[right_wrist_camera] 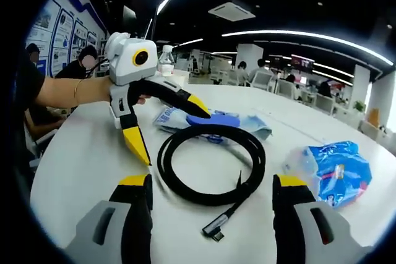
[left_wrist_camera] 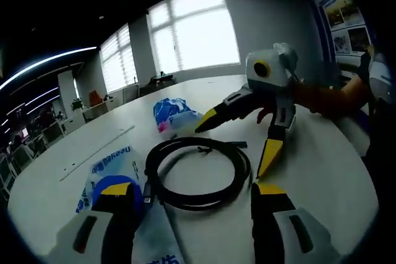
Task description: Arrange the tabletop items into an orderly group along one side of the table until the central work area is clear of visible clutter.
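- Looking along the left gripper (left_wrist_camera: pixel 195 199), we see its two yellow-tipped jaws wide apart w/ nothing between them; left jaw sits over a blue-and-white pack (left_wrist_camera: pixel 111 165), right jaw over bare table (left_wrist_camera: pixel 322 171).
- The cable (left_wrist_camera: pixel 198 171), black, lies coiled in a loop on the white table, just beyond the left gripper's jaws, mid-table.
- In the left gripper view the right gripper (left_wrist_camera: pixel 238 137) comes in from the far right, held by a hand (left_wrist_camera: pixel 309 97); jaws spread wide, one tip over the cable's far rim, other tip near its right edge. We can't tell if either tip touches.
- A blue bag (left_wrist_camera: pixel 175 114), crumpled plastic w/ a pink patch, sits farther off, beyond the coil, apart from it.
- From the right gripper (right_wrist_camera: pixel 213 196) view, own jaws also wide, empty, straddling the near side of the coil (right_wrist_camera: pixel 210 162); the cable's plug end (right_wrist_camera: pixel 216 227) lies between the tips.
- There the left gripper (right_wrist_camera: pixel 170 125) enters from the left, jaws wide, upper tip above the pack (right_wrist_camera: pixel 210 120), lower tip just left of the coil.
- Blue bag (right_wrist_camera: pixel 337 171) lies right of the coil, near but not touching.
- A bottle (right_wrist_camera: pixel 165 60) stands at the table's far side; people sit in the bkgd.
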Demonstrator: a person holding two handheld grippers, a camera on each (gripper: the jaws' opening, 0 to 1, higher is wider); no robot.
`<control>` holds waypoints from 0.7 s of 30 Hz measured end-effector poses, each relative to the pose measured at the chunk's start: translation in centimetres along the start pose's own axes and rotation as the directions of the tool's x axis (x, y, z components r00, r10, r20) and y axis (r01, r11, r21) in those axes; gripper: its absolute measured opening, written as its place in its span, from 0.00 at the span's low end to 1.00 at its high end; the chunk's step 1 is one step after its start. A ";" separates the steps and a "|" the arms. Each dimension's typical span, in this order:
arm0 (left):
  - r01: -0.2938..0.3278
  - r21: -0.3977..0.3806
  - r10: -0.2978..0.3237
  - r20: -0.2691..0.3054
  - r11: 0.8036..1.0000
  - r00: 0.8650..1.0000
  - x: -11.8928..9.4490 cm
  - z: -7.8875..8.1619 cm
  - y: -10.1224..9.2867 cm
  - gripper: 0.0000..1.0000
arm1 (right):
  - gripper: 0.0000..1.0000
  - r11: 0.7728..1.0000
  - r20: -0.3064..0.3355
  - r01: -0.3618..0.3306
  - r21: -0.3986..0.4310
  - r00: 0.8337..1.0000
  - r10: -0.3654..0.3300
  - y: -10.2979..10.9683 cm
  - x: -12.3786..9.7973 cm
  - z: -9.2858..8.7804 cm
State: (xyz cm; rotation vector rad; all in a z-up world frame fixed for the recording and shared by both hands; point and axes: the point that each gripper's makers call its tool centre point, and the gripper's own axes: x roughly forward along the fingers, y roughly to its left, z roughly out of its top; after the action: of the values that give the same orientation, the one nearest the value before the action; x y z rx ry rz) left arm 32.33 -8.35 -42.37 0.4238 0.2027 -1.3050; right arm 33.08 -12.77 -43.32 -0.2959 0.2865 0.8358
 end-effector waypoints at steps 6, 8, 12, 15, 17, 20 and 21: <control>0.035 0.015 -0.034 -0.016 0.999 0.999 0.4 -0.3 -0.2 0.76 | 0.77 1.000 0.000 0.002 0.002 1.000 -0.002 -0.1 0.3 0.0; 0.042 0.014 -0.042 -0.021 0.999 0.999 0.5 -0.4 -0.2 0.76 | 0.77 1.000 0.000 0.002 0.003 1.000 -0.002 -0.2 0.3 -0.1; 0.059 0.021 -0.059 -0.019 0.998 0.998 0.8 -0.4 -0.2 0.76 | 0.77 1.000 -0.002 -0.002 0.008 1.000 0.002 -0.2 0.5 -0.2; 0.079 0.015 -0.079 -0.007 0.997 0.997 1.2 -0.5 -0.1 0.76 | 0.76 1.000 0.001 0.000 0.028 1.000 0.000 -0.5 0.8 -0.5; 0.085 0.016 -0.085 -0.008 0.996 0.996 1.3 -0.6 0.2 0.75 | 0.75 1.000 0.001 -0.007 0.026 1.000 0.007 -0.4 0.8 -0.6; 0.091 0.021 -0.091 0.000 0.996 0.996 1.3 -0.4 0.2 0.73 | 0.74 0.999 0.002 -0.016 0.031 1.000 0.016 -0.2 0.9 -0.7; 0.093 0.025 -0.093 0.000 0.995 0.996 1.3 -0.4 0.2 0.72 | 0.73 0.999 0.003 -0.019 0.031 1.000 0.019 -0.1 0.9 -0.7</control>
State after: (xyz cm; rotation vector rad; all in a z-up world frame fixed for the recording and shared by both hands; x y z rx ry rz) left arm 32.91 -9.35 -43.16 0.4388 0.2077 -1.4005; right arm 33.68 -12.49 -44.24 -0.2632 0.2995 0.8495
